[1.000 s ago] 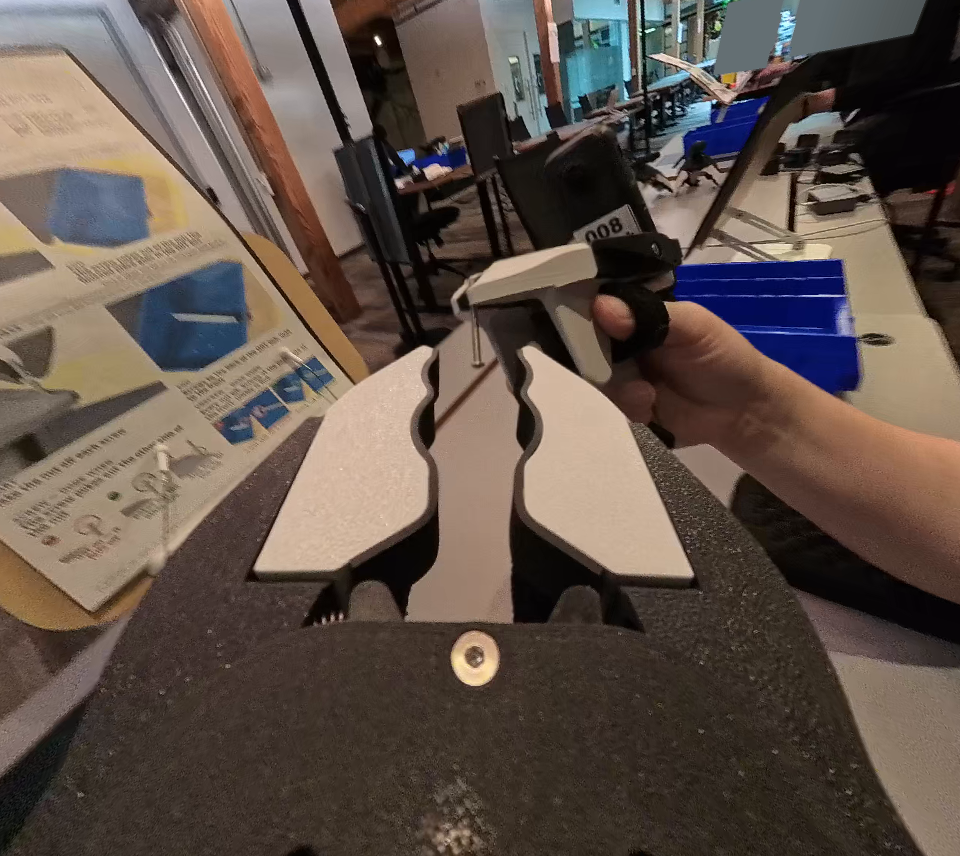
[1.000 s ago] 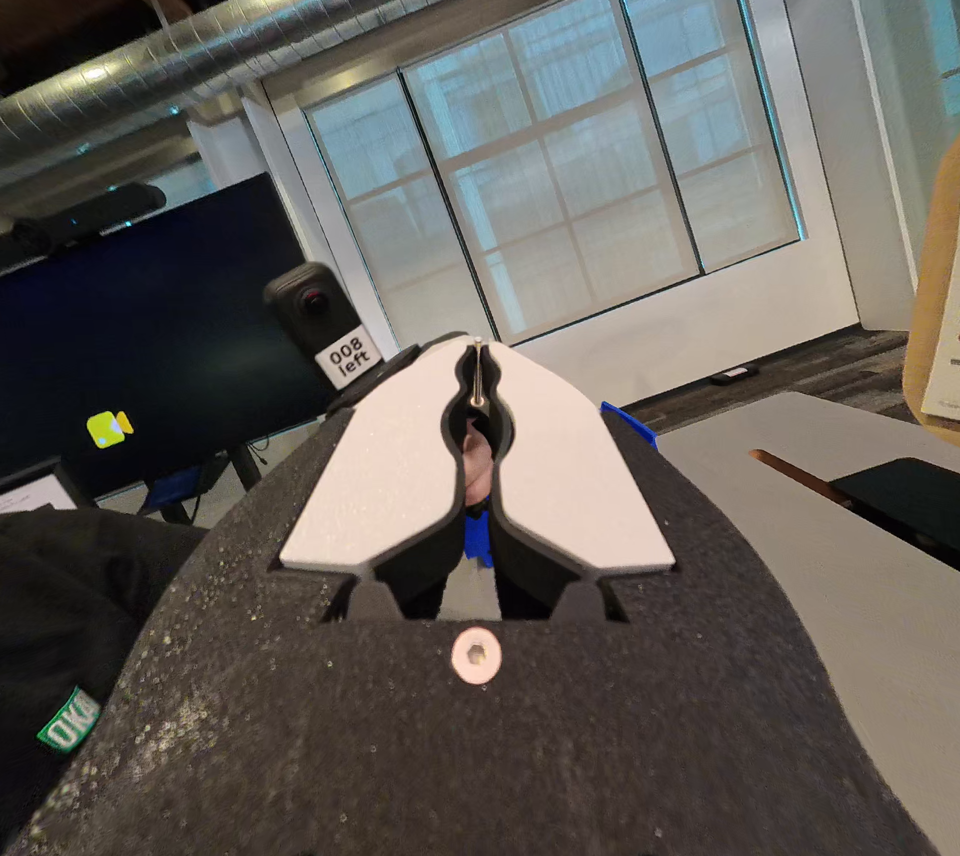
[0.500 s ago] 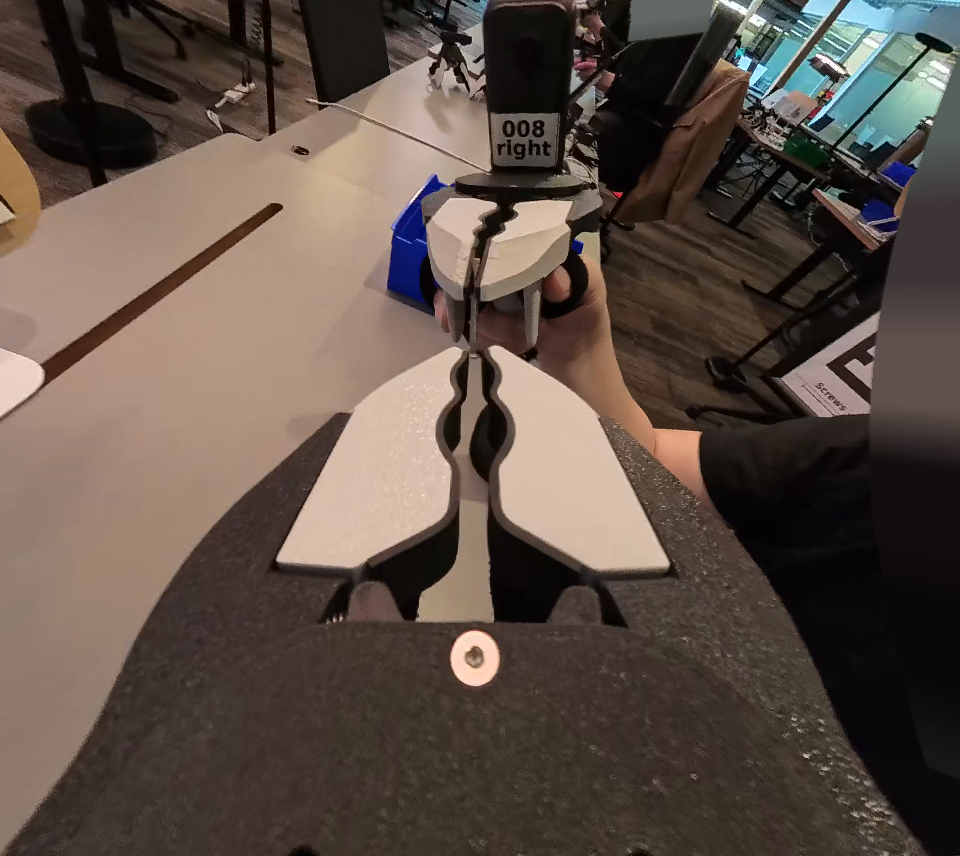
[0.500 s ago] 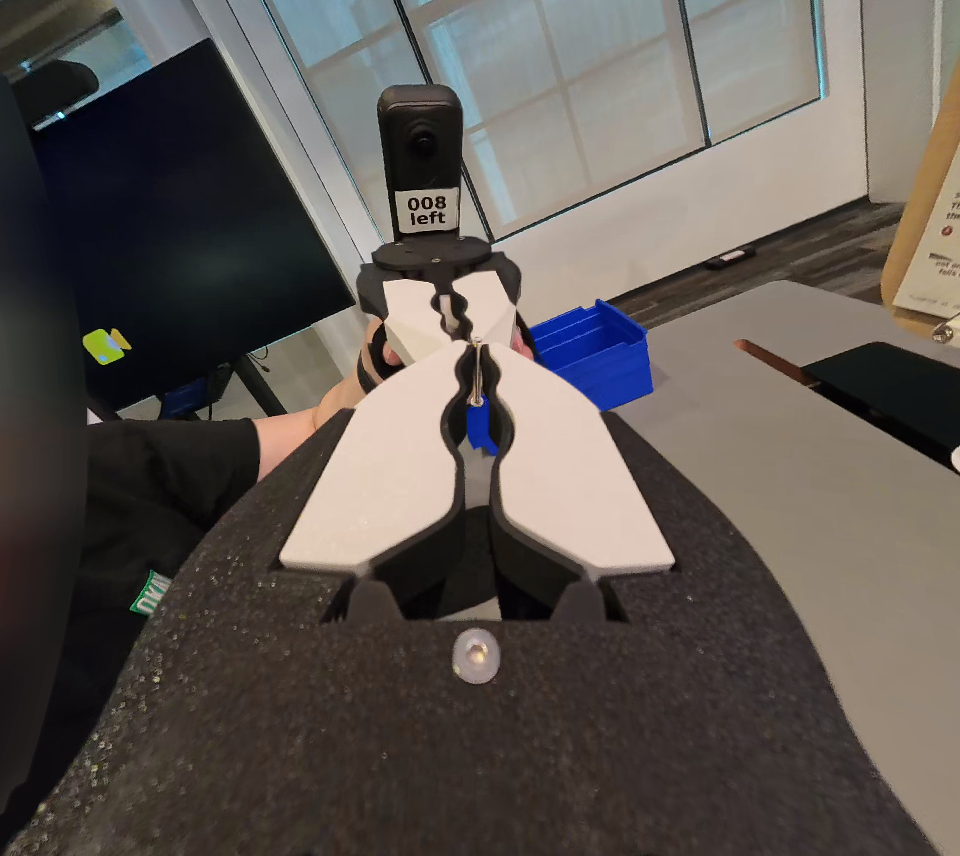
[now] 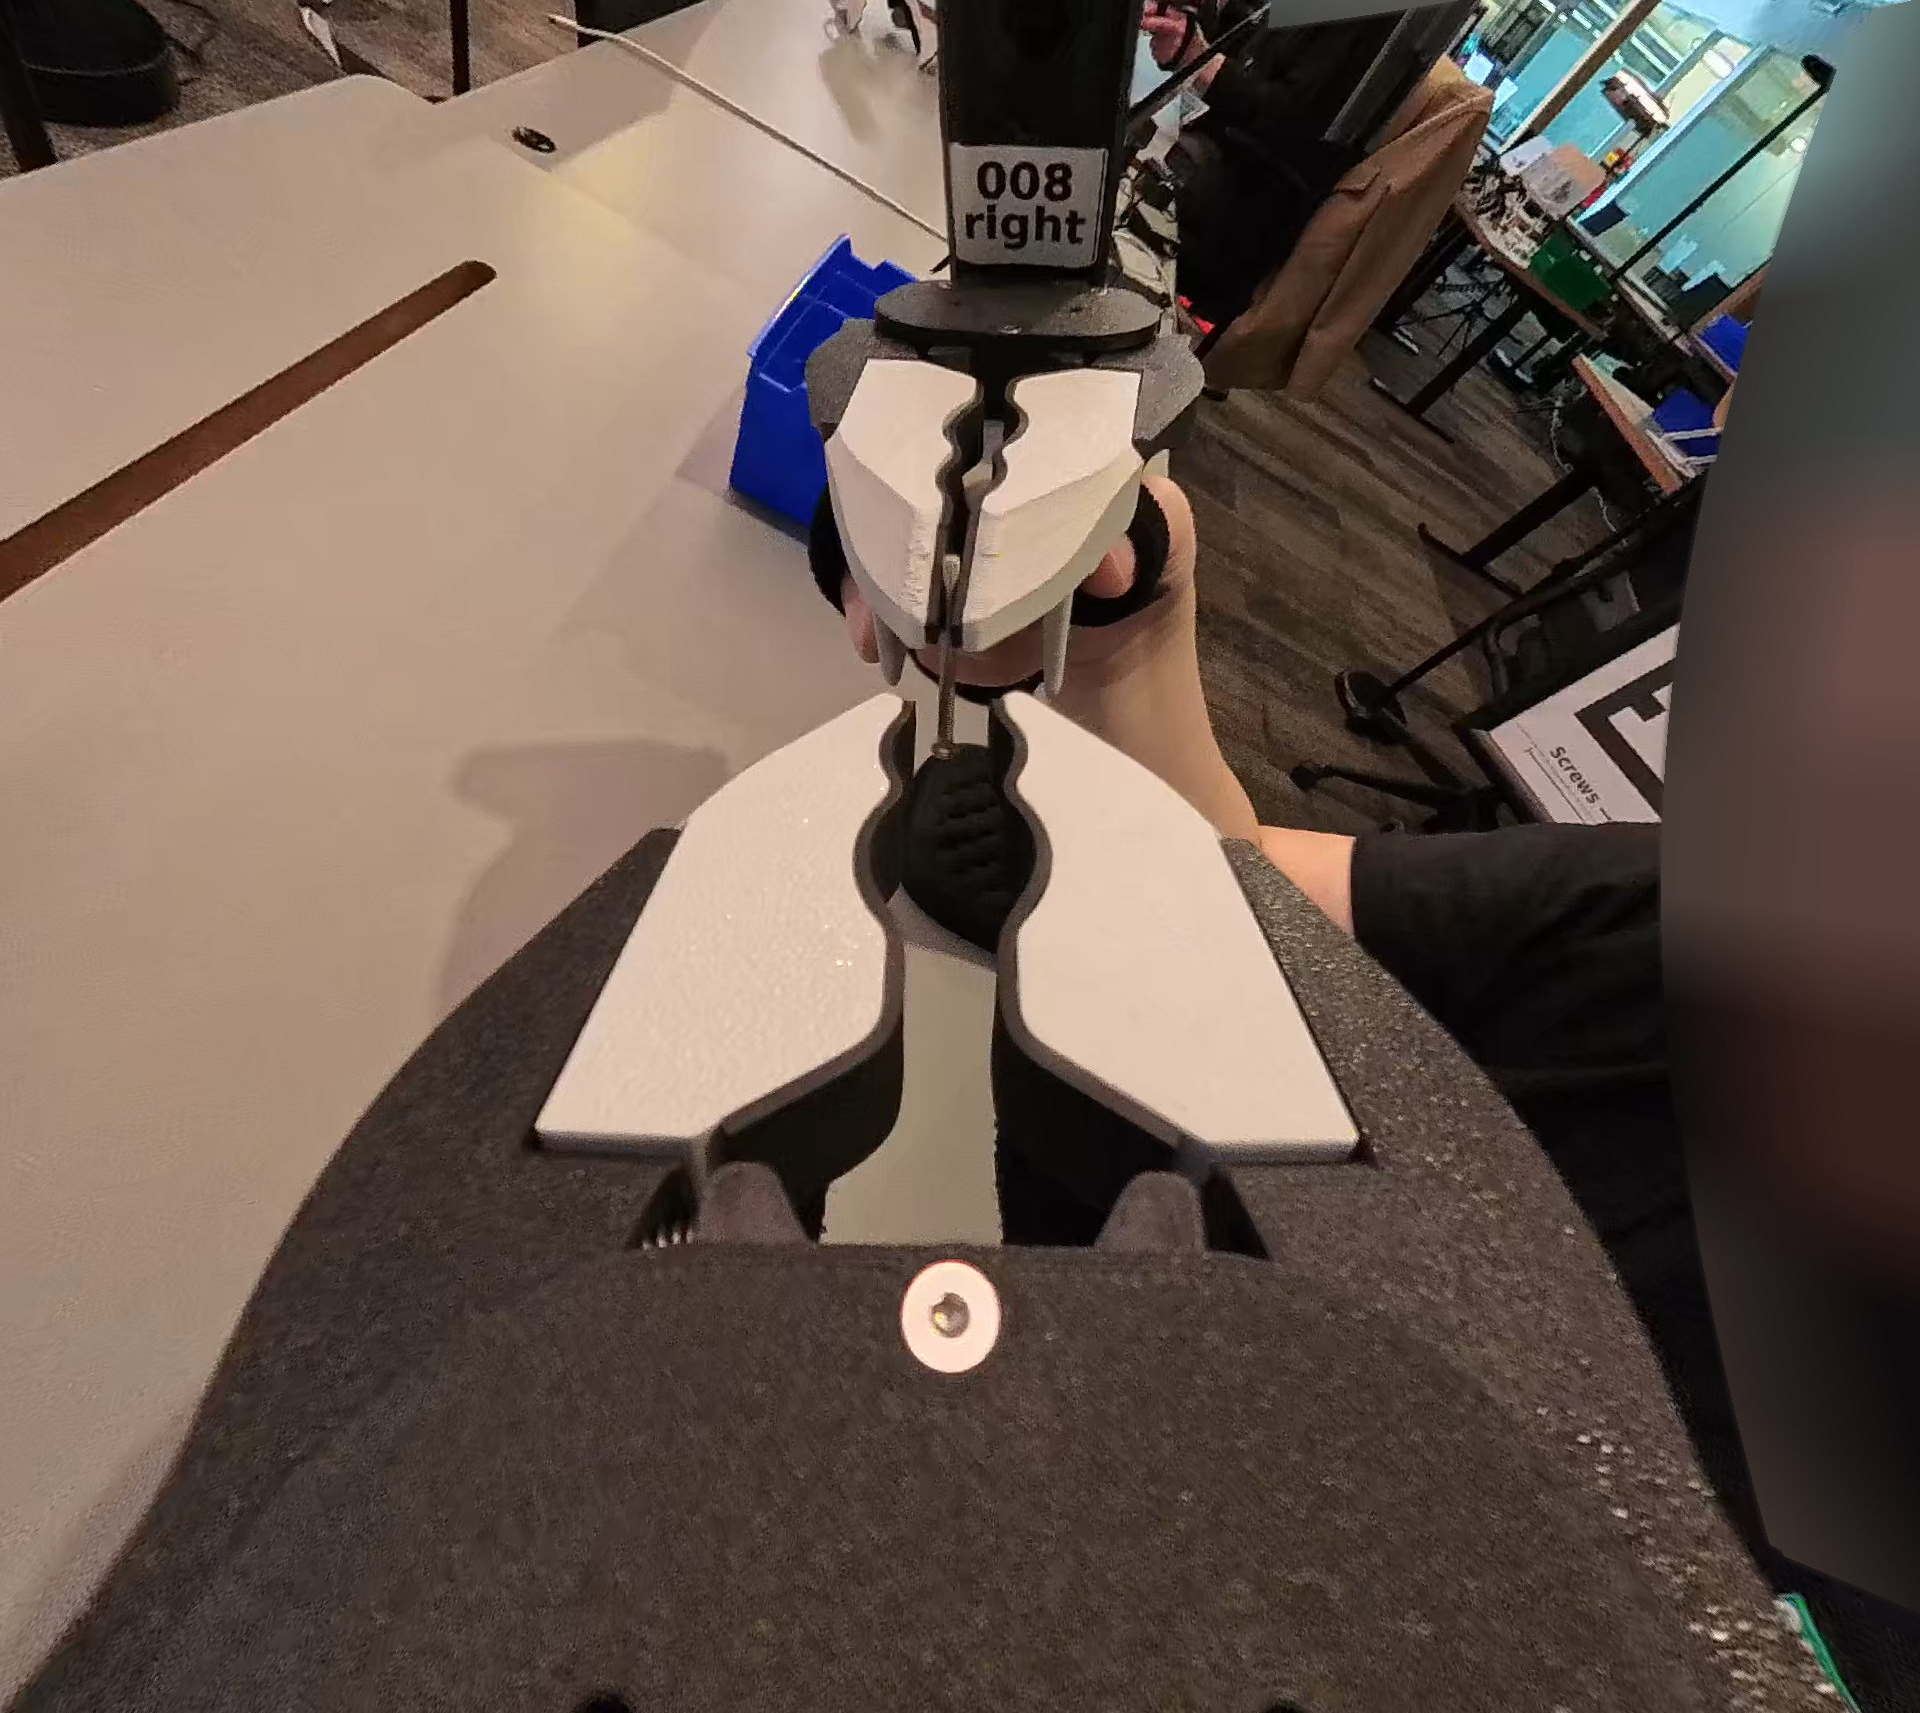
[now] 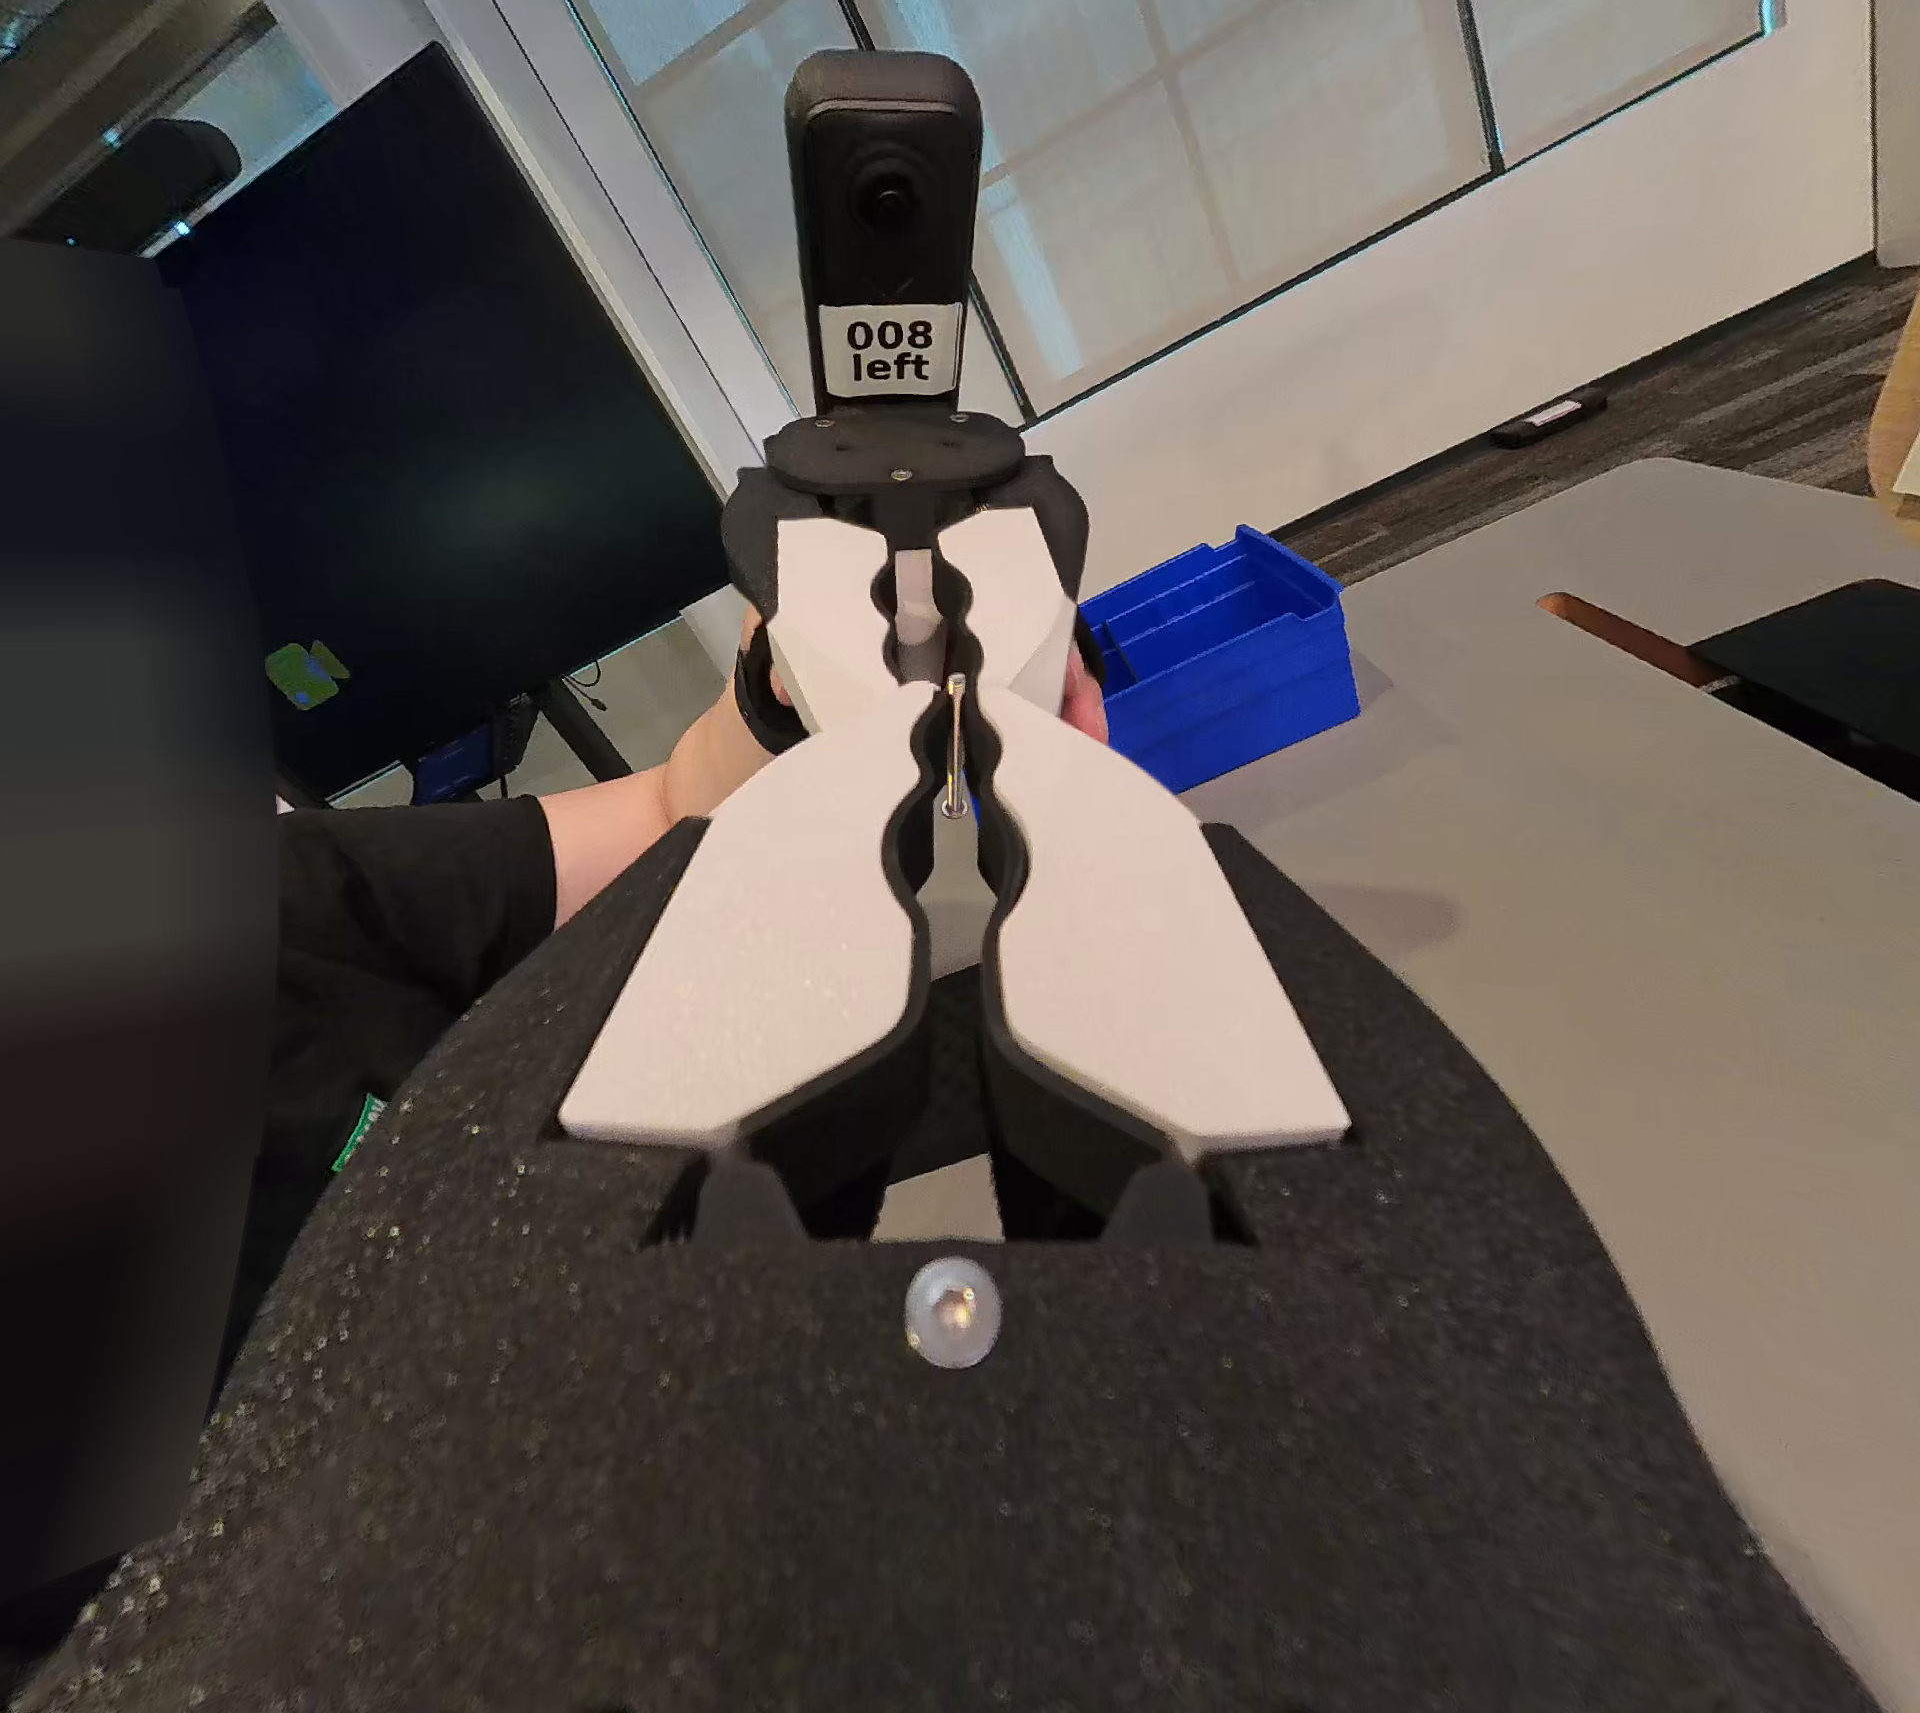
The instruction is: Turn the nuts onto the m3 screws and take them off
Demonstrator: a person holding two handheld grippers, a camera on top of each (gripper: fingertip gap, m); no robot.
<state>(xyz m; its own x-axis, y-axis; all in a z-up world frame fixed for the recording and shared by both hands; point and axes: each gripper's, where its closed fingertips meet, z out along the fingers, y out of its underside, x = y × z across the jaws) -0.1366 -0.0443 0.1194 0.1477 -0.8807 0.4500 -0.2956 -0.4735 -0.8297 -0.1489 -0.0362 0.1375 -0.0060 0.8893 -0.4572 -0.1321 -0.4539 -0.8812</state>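
Observation:
My right gripper [image 6: 948, 705] is shut on a thin metal m3 screw [image 6: 952, 744], held lengthwise between its white fingertips. It also shows in the left wrist view [image 5: 951, 629], facing me, with the screw [image 5: 945, 676] sticking out towards my left gripper [image 5: 953, 705]. My left gripper is open by a narrow gap, and the screw's slightly wider end sits between its fingertips without touching them. I cannot tell whether that end carries a nut. The left gripper also shows in the right wrist view [image 6: 920, 661], tip to tip with the right one. Both are held in the air above the grey table [image 5: 312, 624].
A blue bin [image 5: 790, 416] stands on the table behind the grippers and also shows in the right wrist view [image 6: 1226, 655]. The table has a long brown slot [image 5: 239, 416]. A black flat object [image 6: 1829, 666] lies at the right. A dark screen [image 6: 447, 437] stands behind. My left and right fingertips are right by each other.
The left gripper swung away from the instruction board to face the right gripper. The two came together tip to tip. The left jaws narrowed, then parted slightly around the screw's end.

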